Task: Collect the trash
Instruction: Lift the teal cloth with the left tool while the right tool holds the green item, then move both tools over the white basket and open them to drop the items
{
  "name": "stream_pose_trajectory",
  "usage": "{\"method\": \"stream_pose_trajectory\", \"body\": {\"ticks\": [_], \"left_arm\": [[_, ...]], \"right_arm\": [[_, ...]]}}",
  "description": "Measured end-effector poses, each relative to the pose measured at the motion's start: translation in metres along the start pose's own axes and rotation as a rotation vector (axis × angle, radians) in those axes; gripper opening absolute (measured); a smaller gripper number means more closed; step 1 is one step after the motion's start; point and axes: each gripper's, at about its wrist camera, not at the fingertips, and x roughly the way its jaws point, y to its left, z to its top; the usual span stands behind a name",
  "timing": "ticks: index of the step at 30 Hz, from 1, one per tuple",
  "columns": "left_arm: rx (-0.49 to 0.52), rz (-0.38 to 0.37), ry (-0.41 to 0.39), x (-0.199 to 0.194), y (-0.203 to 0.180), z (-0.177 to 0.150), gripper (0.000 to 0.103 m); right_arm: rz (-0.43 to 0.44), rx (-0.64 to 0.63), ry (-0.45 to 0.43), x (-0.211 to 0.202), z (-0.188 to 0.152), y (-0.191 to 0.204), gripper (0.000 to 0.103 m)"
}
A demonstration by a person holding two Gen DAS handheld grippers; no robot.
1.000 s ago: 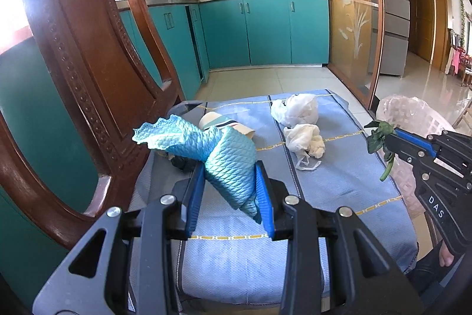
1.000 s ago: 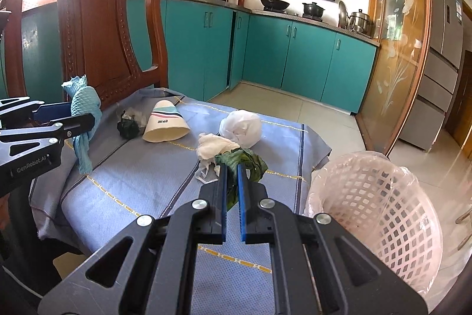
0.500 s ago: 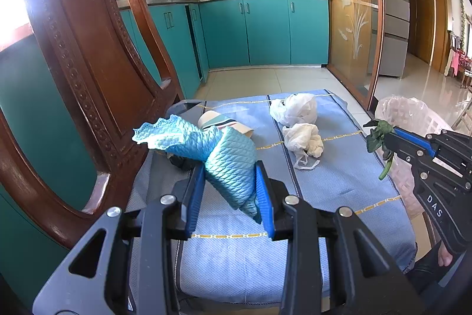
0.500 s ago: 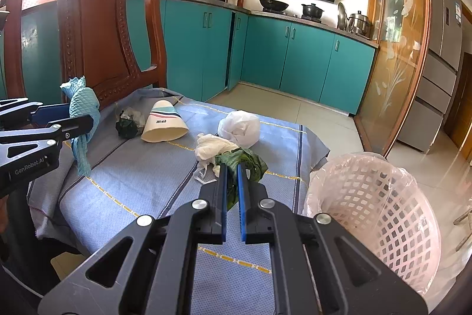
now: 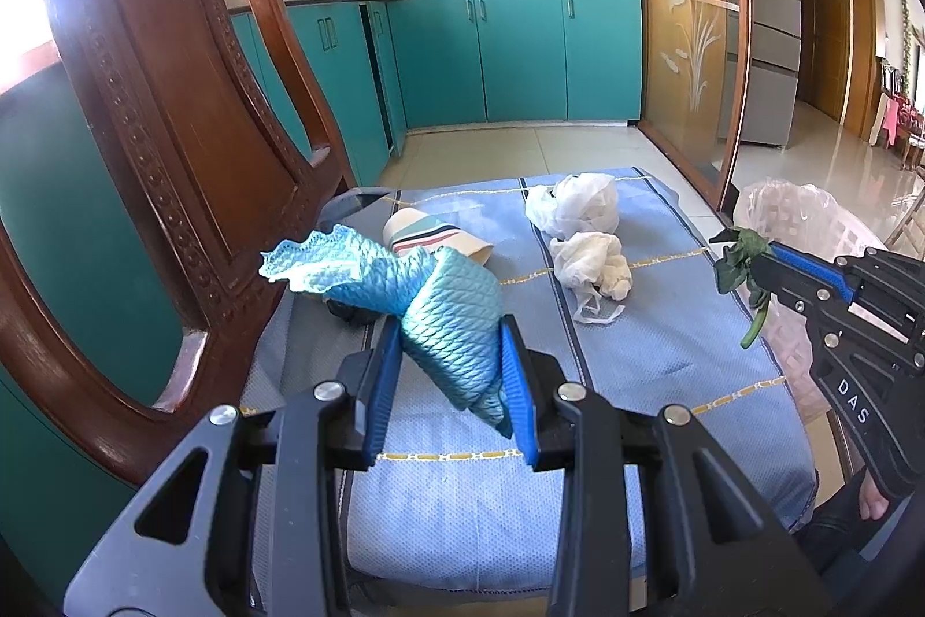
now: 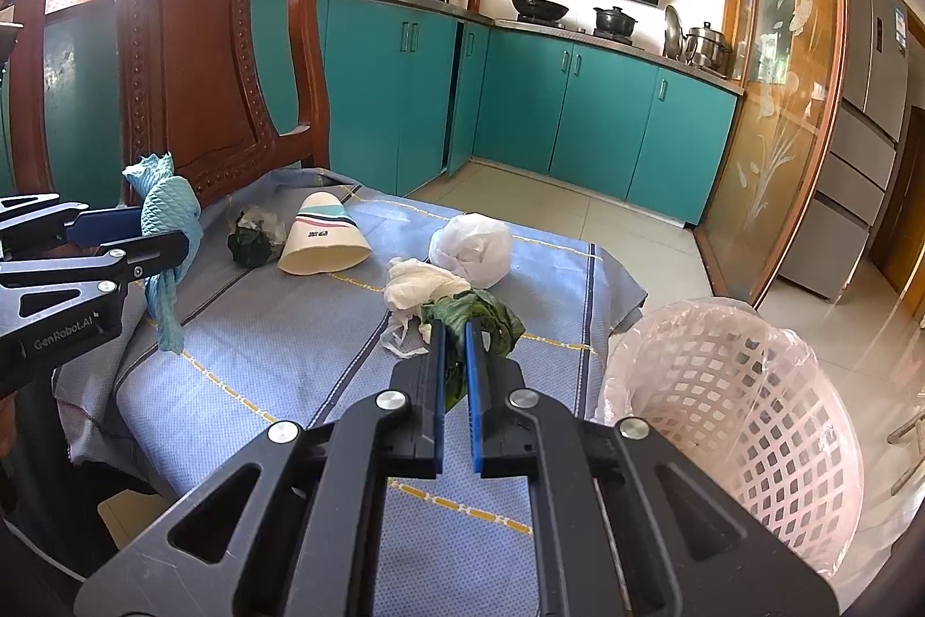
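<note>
Both grippers loaded, nothing dropped yet. Right gripper [image 6: 455, 357] is pressed nearly together on a wilted green leaf [image 6: 480, 316], leaf bunched at the tips with the stem hanging below — the left wrist view shows it dangling clear of the cloth. Left gripper [image 5: 448, 374] pinches a crumpled teal cloth [image 5: 445, 322], jaws part-way in, fabric bulging out above and a tail hanging down. Key relation: the lined pink basket [image 6: 751, 385] stands on the floor just off the right edge of the blue-covered seat [image 6: 277, 357], to the right of and lower than the right gripper's tips, rim open upward. So the right hand is clearly the nearer one; the left sits on the far side by the wooden chair back [image 5: 173, 125] and would have to cross the whole seat. My read: swing the right gripper rightward over the rim, then release — stem hangs vertical, so it should drop in cleanly. Left on the seat: striped paper cup [image 6: 324, 241] on its side, white plastic bag [image 6: 471, 250], crumpled tissue [image 6: 419, 284], dark wad [image 6: 251, 244] beside the cup.
</note>
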Motion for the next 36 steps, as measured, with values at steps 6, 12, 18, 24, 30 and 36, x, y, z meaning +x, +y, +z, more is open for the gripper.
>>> {"method": "stream_pose_trajectory", "body": {"ticks": [6,12,18,24,30,36], "left_arm": [[0.0,-0.003,0.006,0.003,-0.001,-0.001,0.035],[-0.003,-0.007,0.012,0.005,-0.001,-0.002,0.035],[-0.008,-0.013,0.021,0.01,0.001,-0.004,0.035],[-0.022,-0.016,0.026,0.013,0.004,-0.004,0.035],[-0.02,-0.061,0.001,0.014,-0.004,0.011,0.035],[-0.023,-0.161,-0.071,0.015,-0.022,0.059,0.035]], "right_arm": [[-0.001,-0.001,0.001,0.0,0.0,0.0,0.007],[0.001,-0.003,0.003,0.0,-0.001,0.0,0.007],[0.002,-0.012,0.015,0.003,-0.006,0.0,0.007],[0.02,0.015,0.018,0.003,-0.005,-0.004,0.007],[-0.023,0.077,-0.037,-0.008,0.002,-0.029,0.007],[-0.069,0.172,-0.147,-0.044,0.004,-0.082,0.007]]}}
